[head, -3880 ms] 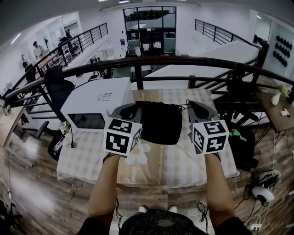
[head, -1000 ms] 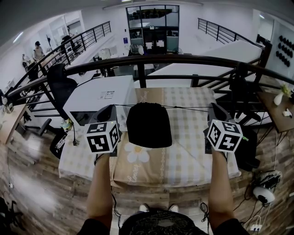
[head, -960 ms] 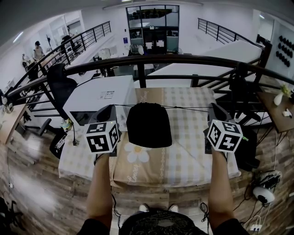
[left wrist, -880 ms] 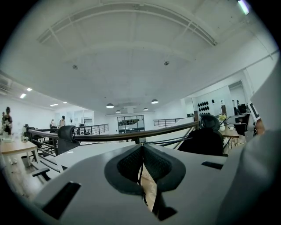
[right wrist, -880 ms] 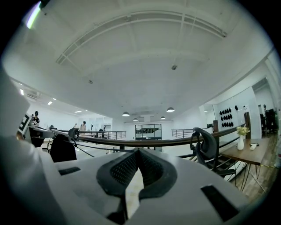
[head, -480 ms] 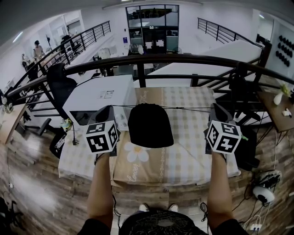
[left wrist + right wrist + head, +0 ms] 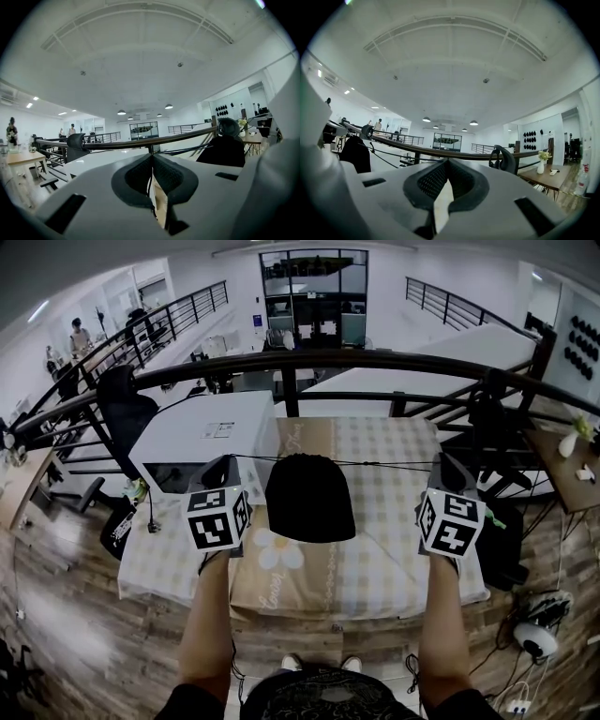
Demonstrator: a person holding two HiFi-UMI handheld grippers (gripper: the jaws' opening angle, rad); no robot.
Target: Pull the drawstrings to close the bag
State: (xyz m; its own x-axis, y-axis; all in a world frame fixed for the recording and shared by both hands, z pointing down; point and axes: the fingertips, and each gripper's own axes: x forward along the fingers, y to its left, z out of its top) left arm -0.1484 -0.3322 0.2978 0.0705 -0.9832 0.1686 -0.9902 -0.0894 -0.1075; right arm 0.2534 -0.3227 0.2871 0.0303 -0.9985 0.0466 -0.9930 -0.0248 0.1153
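Two taut drawstrings point(image 7: 384, 462) sit pinched in your fully closed left gripper point(image 7: 225, 463) and right gripper point(image 7: 447, 463); the bag point(image 7: 309, 501) mouth looks cinched, so little remains.

Both forearms are bare and reach forward from the body, well apart and roughly parallel: left forearm point(image 7: 212, 615), right forearm point(image 7: 441, 620). Each hand is largely hidden behind its gripper's marker cube.

Left gripper point(image 7: 225, 463): pointing forward, tipped slightly down. In the left gripper view point(image 7: 152, 176) the pads meet along one seam, with no gap visible.

Right gripper point(image 7: 448, 465): pointing forward, about level. In the right gripper view point(image 7: 444, 180) the pads are pressed together.

The two grippers stand at about the same height. Each is clamped on one end of the drawstring point(image 7: 375, 462), which runs taut between their tips.
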